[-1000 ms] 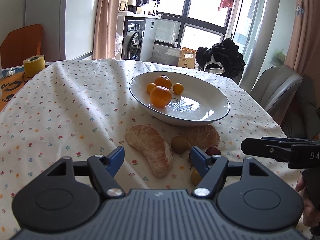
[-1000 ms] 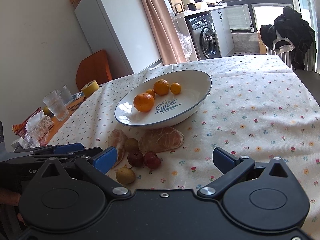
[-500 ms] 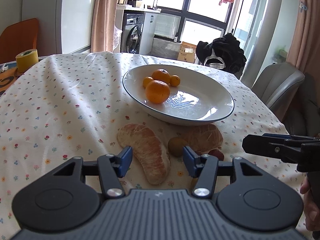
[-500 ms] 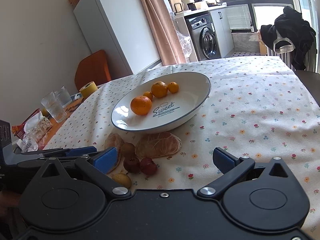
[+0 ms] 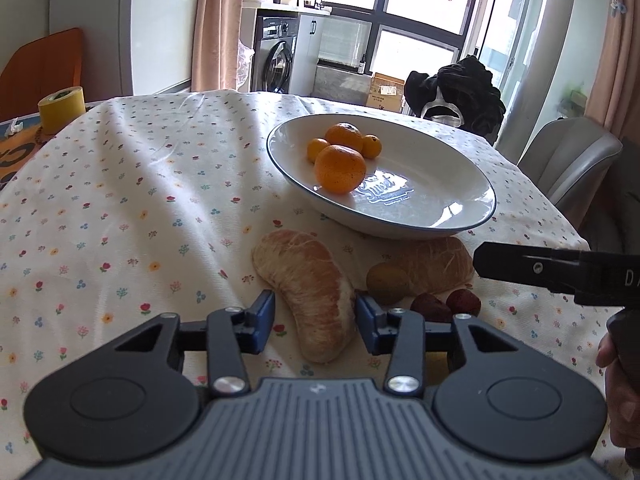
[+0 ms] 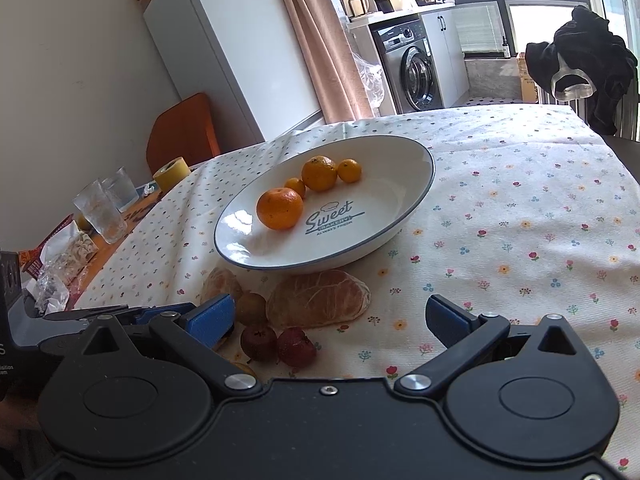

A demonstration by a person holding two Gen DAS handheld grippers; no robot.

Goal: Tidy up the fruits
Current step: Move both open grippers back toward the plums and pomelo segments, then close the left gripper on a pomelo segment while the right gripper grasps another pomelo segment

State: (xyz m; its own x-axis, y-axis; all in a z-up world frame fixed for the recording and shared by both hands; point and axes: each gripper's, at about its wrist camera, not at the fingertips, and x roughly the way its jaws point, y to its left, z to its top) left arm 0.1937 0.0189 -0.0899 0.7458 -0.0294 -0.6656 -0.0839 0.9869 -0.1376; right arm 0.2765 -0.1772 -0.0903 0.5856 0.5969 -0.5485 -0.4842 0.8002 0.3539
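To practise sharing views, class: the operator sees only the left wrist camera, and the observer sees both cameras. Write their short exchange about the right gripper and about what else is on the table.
Operator: My left gripper has just been closing, with the pomelo segment between its jaws. I see the right gripper only side-on. Is it free?
Observer: Yes. The right gripper stands wide open and holds nothing.
Operator: Is there anything near the yellow tape roll that I am missing?
Observer: Two drinking glasses stand close to it, off the flowered tablecloth.
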